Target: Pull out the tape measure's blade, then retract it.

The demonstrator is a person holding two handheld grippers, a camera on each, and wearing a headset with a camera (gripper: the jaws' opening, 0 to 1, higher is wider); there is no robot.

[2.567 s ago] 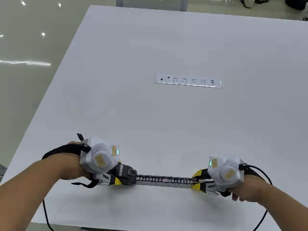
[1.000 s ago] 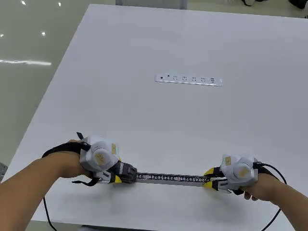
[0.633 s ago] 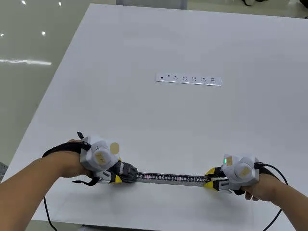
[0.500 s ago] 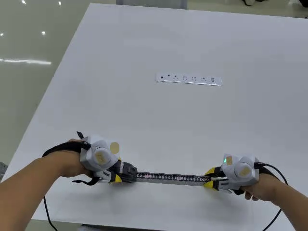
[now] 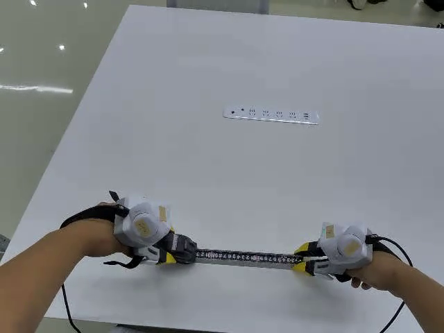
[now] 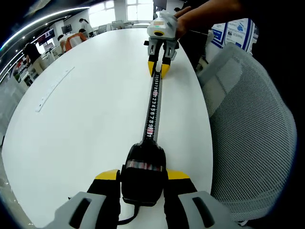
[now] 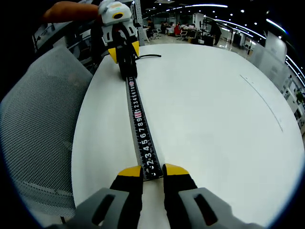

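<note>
Lying flat near the front edge of the white table (image 5: 243, 180): tape measure, blade (image 7: 138, 119) drawn out, dark case (image 5: 182, 249) at its left end. Step 1 of 2, the pull-out, looks done or nearly so; the retraction is left to do. Left gripper (image 6: 143, 175): jaws fairly wide, clamped around the case. Right gripper (image 7: 152, 171): jaws narrow, pinching the blade's tip at the low numbers. Power strip (image 5: 270, 116) lies well apart, mid-table.
</note>
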